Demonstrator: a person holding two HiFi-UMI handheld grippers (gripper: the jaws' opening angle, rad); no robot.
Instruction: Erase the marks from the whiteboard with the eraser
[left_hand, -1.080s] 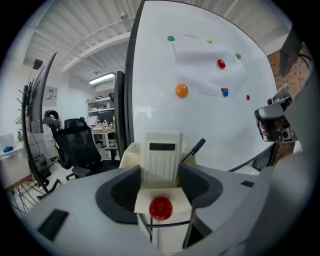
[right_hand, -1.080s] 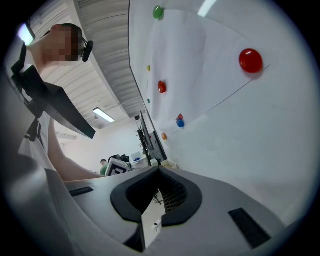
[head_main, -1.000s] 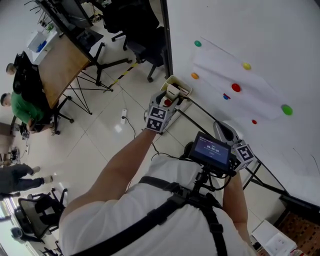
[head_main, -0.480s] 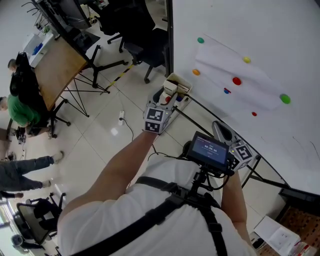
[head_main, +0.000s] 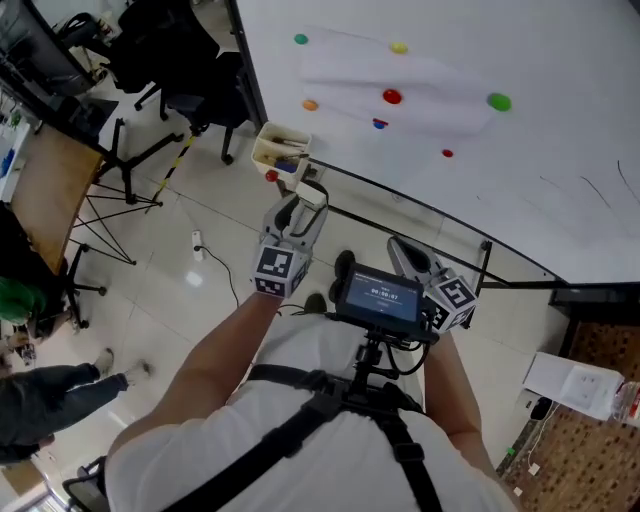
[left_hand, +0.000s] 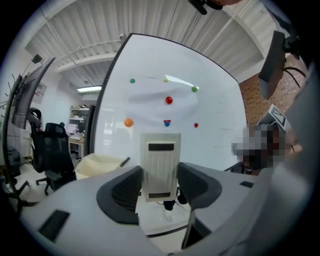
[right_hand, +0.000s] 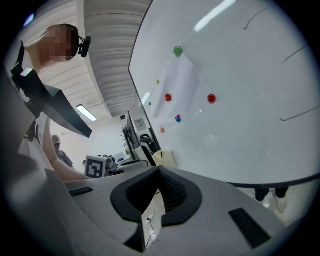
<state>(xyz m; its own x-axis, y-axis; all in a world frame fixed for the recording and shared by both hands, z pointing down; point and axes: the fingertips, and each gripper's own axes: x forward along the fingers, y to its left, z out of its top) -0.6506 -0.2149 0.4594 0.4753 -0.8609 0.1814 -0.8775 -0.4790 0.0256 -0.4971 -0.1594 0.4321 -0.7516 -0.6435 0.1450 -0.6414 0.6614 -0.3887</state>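
So the eraser (left_hand: 160, 155) is standing upright, pinched in the left gripper (left_hand: 160, 172), held in the air in front of the whiteboard (head_main: 520, 60) and not touching it. The right gripper (right_hand: 159, 171) is just beside it, jaws pressed together, nothing in them. Thin pen marks (head_main: 600, 185) sit on the right of the board, coloured magnets (head_main: 391, 97) further left.

1. Underfoot: pale glossy tiled floor (head_main: 190, 330), small white power strip (head_main: 196, 240) with a black cable trailing off.
2. Upper left: wooden-topped table on black folding legs (head_main: 45, 190), black wheeled office chairs (head_main: 185, 60) beyond.
3. Left edge: person in a green top (head_main: 15, 300), another in dark clothes (head_main: 40, 400) below.
4. Overhead in the left gripper view: white ribbed ceiling (left_hand: 90, 30), long strip light (left_hand: 90, 89) glowing.
5. Far right there: reddish-brown brick-patterned wall (left_hand: 252, 92).
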